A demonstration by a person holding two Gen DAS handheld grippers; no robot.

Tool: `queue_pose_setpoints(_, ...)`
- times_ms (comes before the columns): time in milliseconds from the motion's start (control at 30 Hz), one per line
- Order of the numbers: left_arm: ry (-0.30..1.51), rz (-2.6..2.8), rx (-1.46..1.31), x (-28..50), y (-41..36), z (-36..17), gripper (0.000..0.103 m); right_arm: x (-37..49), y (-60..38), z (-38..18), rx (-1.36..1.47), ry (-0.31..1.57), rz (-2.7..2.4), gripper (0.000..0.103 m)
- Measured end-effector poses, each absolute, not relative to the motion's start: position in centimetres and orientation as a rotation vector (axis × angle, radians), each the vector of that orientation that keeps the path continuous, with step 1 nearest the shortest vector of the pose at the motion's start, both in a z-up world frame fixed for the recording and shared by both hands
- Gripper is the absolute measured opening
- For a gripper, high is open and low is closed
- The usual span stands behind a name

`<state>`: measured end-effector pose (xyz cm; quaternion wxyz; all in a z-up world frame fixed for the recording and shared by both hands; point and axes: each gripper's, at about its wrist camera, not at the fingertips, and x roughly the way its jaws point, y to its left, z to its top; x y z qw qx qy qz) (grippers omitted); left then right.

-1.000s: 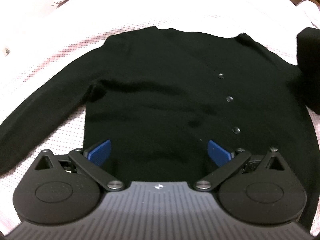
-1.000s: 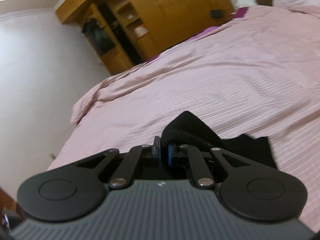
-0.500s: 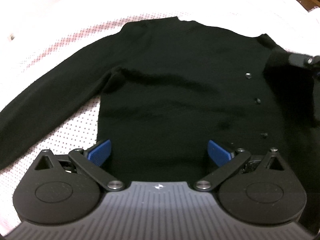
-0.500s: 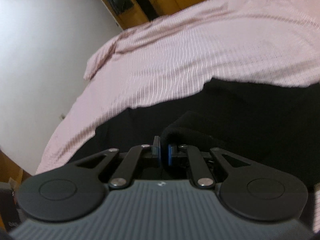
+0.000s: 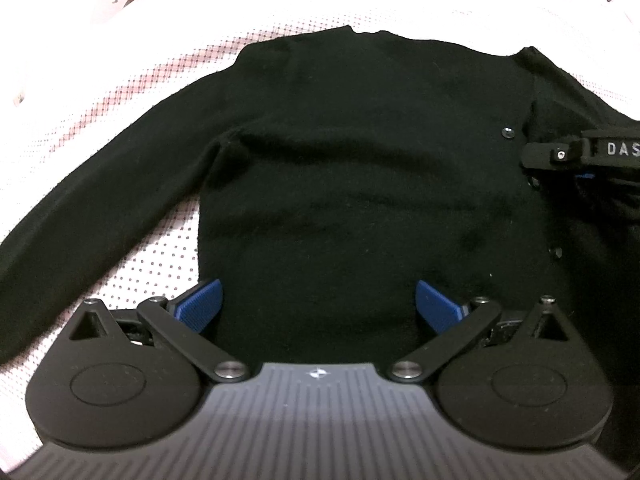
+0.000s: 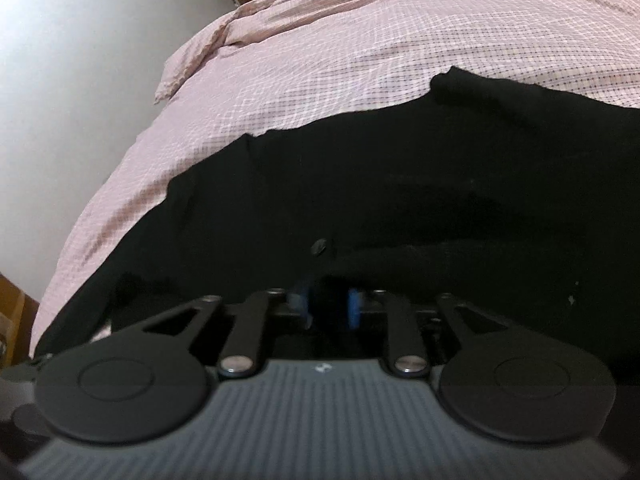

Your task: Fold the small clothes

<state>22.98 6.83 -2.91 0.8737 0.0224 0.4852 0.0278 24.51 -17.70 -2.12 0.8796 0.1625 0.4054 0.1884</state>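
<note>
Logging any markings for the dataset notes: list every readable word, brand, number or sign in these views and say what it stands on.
"DAS": white letters on the black body of the right tongs, cut off by the left wrist view's edge, so the word may run on.
A small white emblem on the grey housing in each wrist view: too small to read.
Black cardigan and pink bedsheet: no text.

The black knitted buttoned cardigan (image 5: 352, 184) lies flat on the pink checked bedsheet (image 6: 360, 52), one sleeve (image 5: 80, 208) stretched out to its left.
</note>
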Motion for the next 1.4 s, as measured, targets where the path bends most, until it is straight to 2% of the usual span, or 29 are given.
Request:
queue_pose_setpoints(33,1.013,0.056,0.046,23.0,6.8,-2.8,0.103,24.1,-17.7,-1.9,0.335,0.843,0.403,0.039)
queue_pose_setpoints(100,1.015,0.054,0.042,23.1,6.8,-2.7,0.103,23.6,-17.6,-1.2,0.326,0.840,0.417,0.057)
queue_pose_setpoints(167,1.014,0.050,0.034,23.1,6.7,-2.4,0.103,22.7,-17.7,-0.5,0.317,0.835,0.421,0.063)
queue_pose_setpoints(433,0.986,0.028,0.047,22.6,5.5,-0.6,0.103,18.7,-19.8,1.8,0.253,0.851,0.440,0.063)
queue_pose_setpoints(733,0.972,-0.032,0.084,22.8,1.8,1.4,0.103,15.4,-26.9,3.1,0.215,0.908,0.319,0.063)
queue_pose_setpoints(933,1.009,-0.129,0.135,23.7,-3.3,2.3,0.103,15.3,-32.7,2.3,0.203,0.996,0.153,0.063)
queue_pose_setpoints(1167,1.013,-0.270,0.245,25.2,-11.1,2.8,0.103,15.0,-38.9,1.1,0.256,1.016,0.042,0.063)
queue_pose_setpoints(1400,0.948,-0.364,0.376,27.0,-19.3,1.2,0.103,15.1,-42.6,-1.2,0.344,1.034,-0.007,0.062)
